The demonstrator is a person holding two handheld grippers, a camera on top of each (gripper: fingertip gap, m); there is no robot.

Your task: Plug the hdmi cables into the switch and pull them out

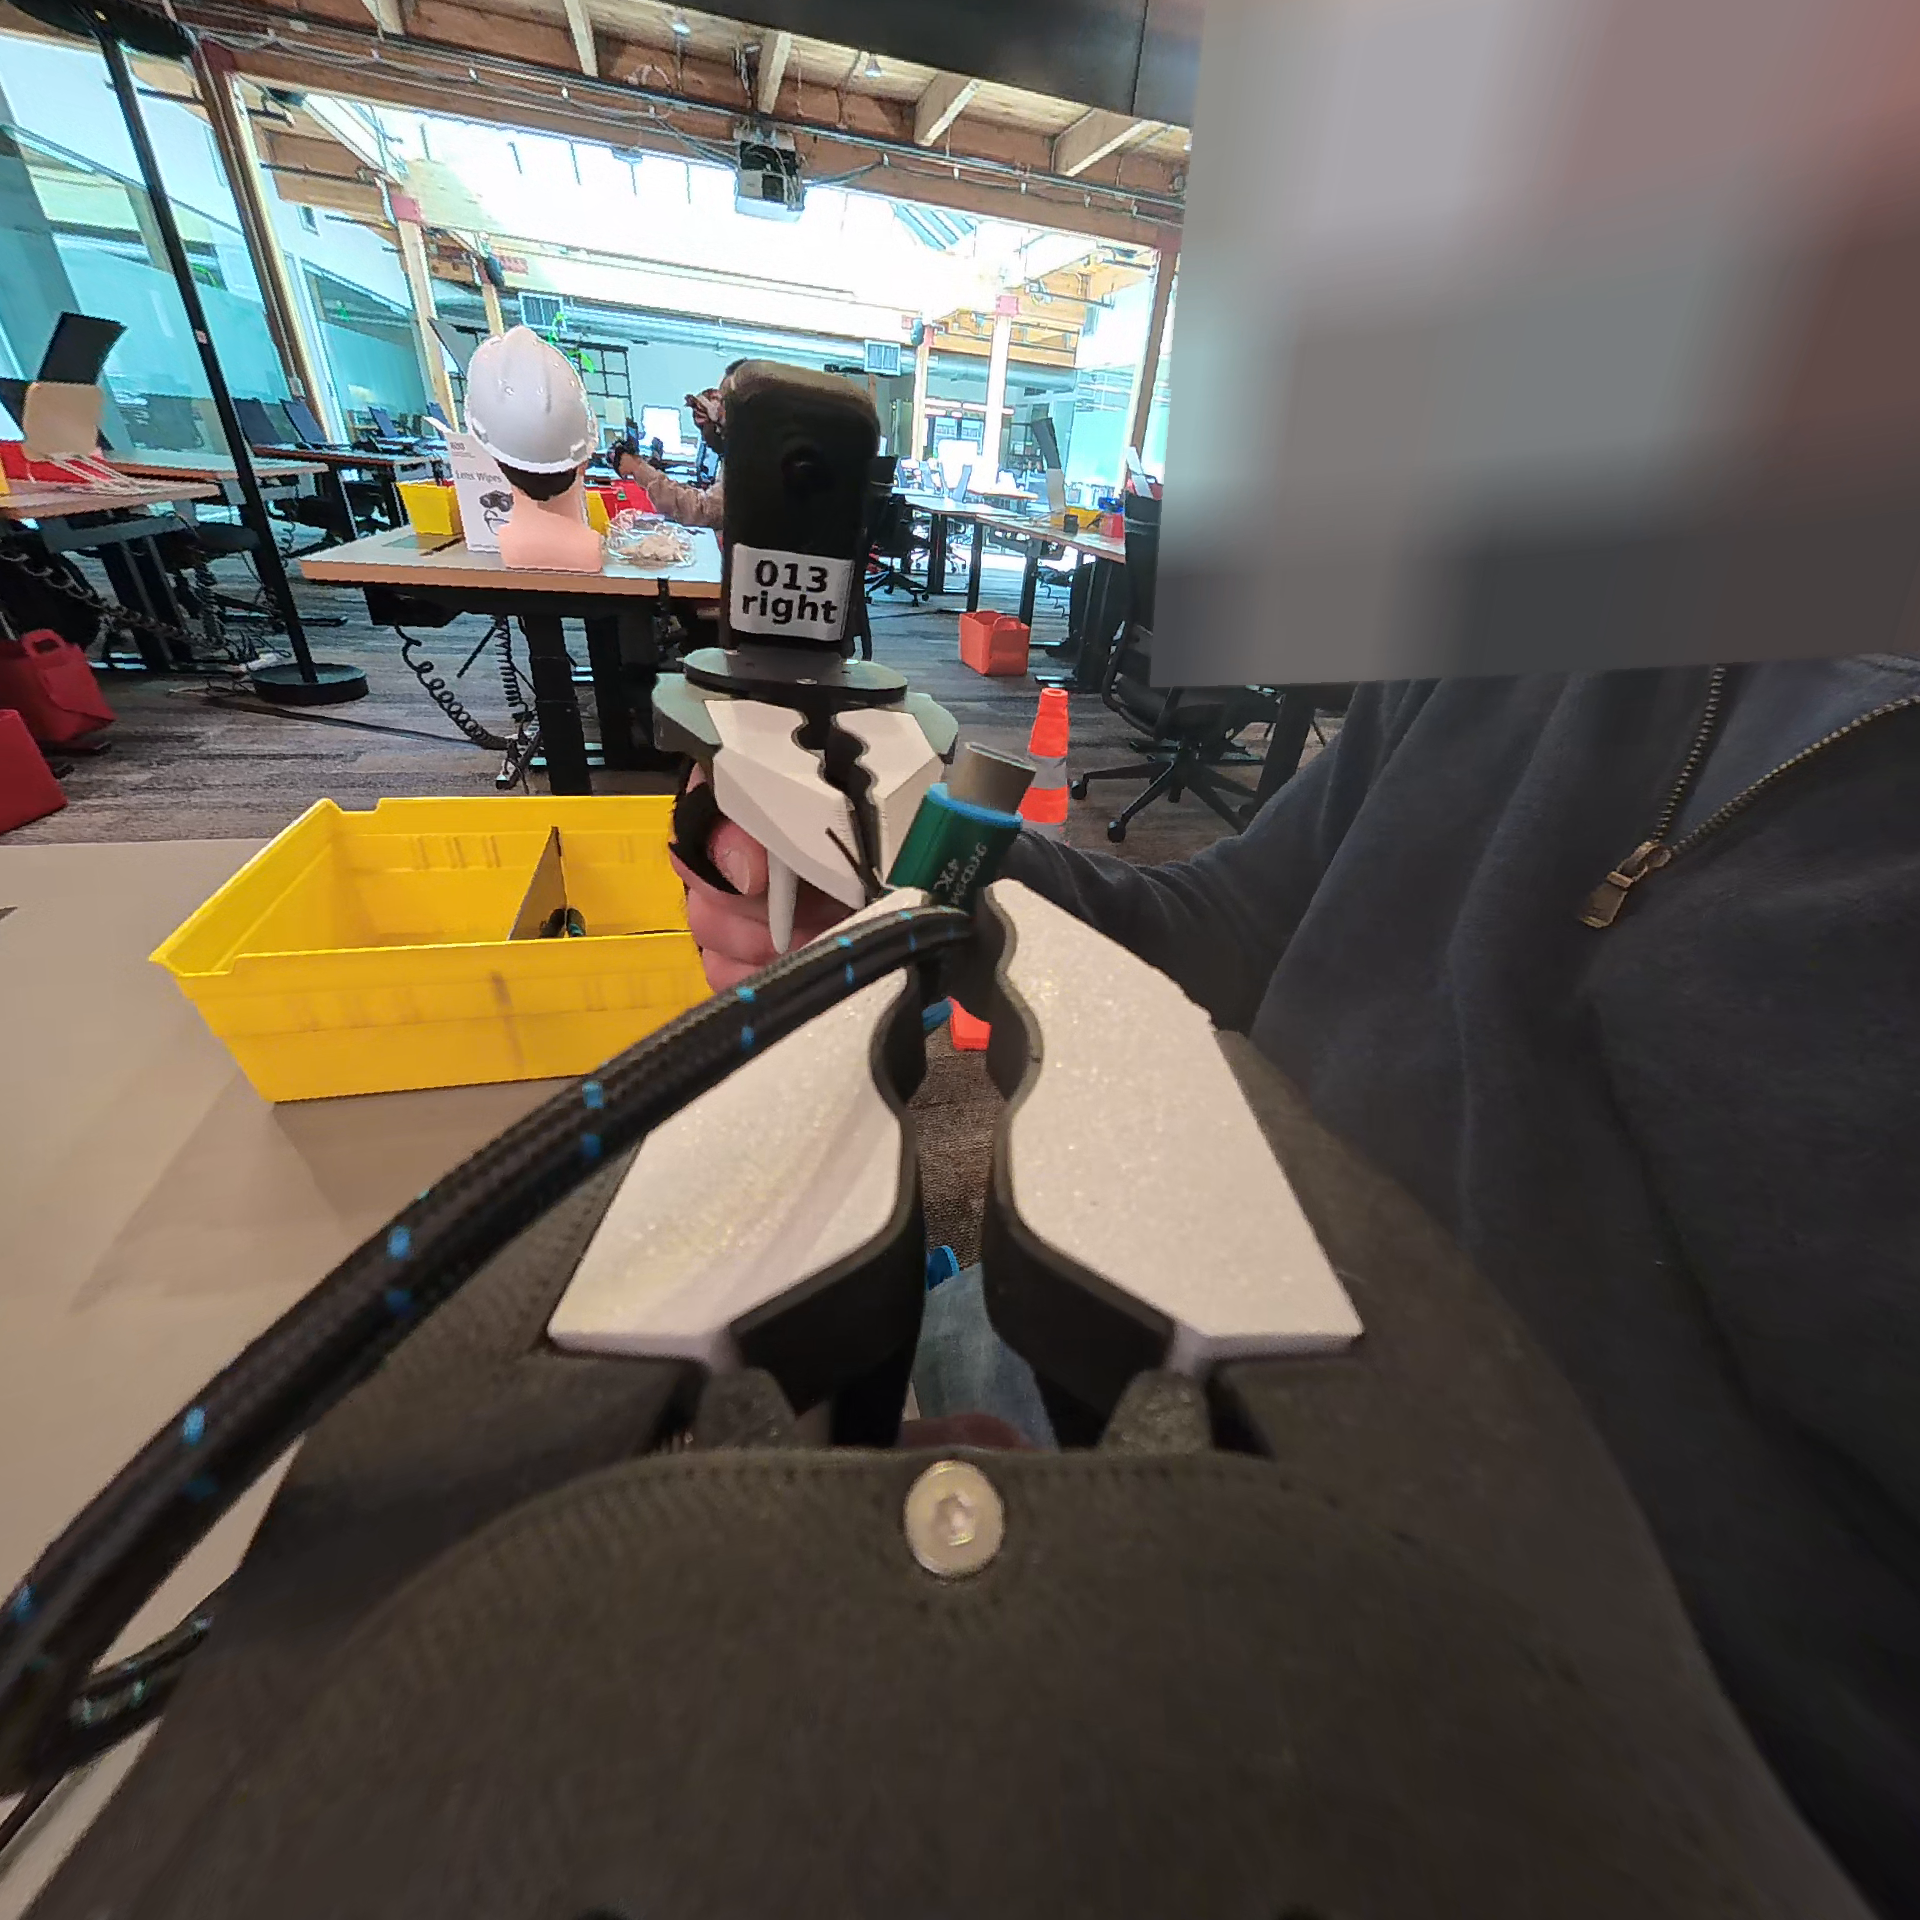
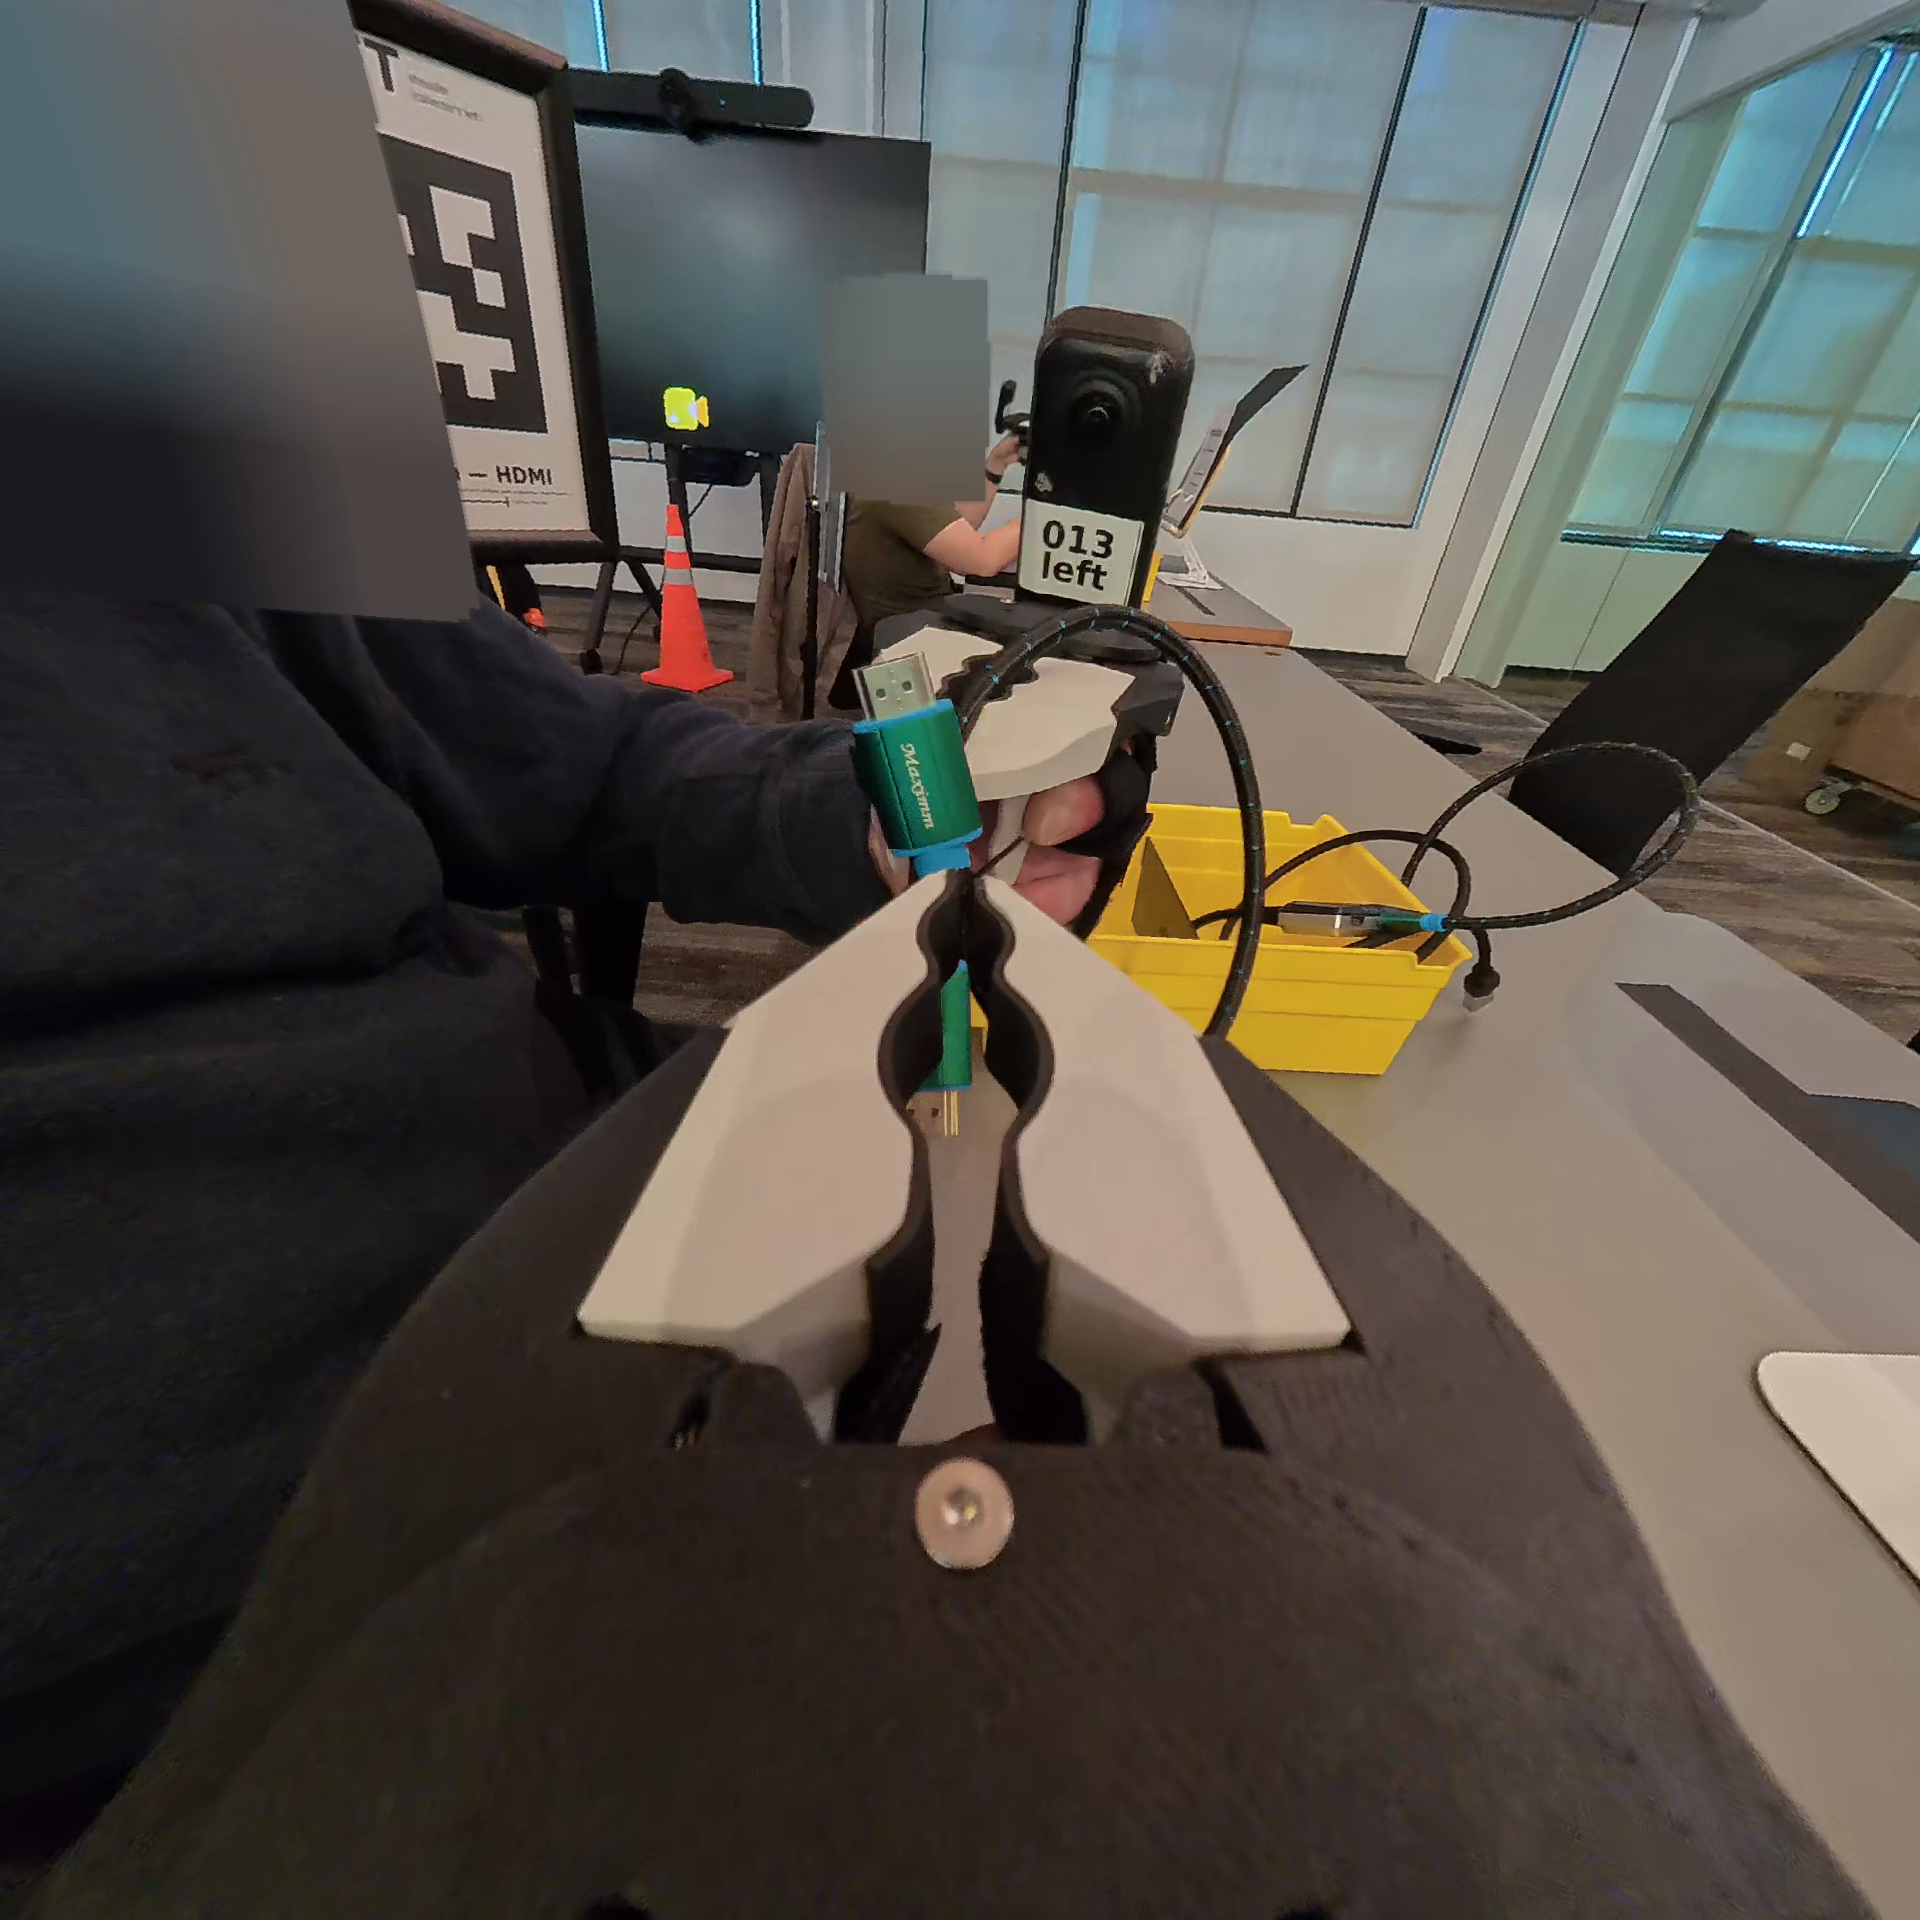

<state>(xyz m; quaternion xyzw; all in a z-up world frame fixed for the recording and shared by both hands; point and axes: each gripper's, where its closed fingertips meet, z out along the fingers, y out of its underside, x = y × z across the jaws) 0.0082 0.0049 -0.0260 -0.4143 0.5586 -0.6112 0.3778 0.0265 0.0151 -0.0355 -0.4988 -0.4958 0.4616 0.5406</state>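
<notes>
A black braided HDMI cable (image 1: 582, 1101) ends in a green plug (image 1: 951, 842) with a bare metal tip. My left gripper (image 1: 961, 904) is shut on the cable just behind the plug and holds it in the air, plug tilted upward. My right gripper (image 2: 961, 883) faces it, jaws closed, tips pinching the cable right under the plug (image 2: 914, 790). A second green plug (image 2: 954, 1029) shows through the gap below my right fingers. The left gripper (image 2: 992, 681) also shows in the right wrist view, and the right gripper (image 1: 847, 821) in the left wrist view. A small metal box with cables, perhaps the switch (image 2: 1335, 920), lies in the yellow bin.
A yellow bin (image 1: 416, 977) (image 2: 1340, 1023) stands on the grey table (image 1: 156, 1195) (image 2: 1558, 1143) beyond the grippers. A person in a dark zip jacket (image 1: 1558, 1143) is close beside both grippers. A white flat object (image 2: 1849, 1455) lies at the table's right. Orange cones and chairs stand behind. My left and right fingertips are right by each other.
</notes>
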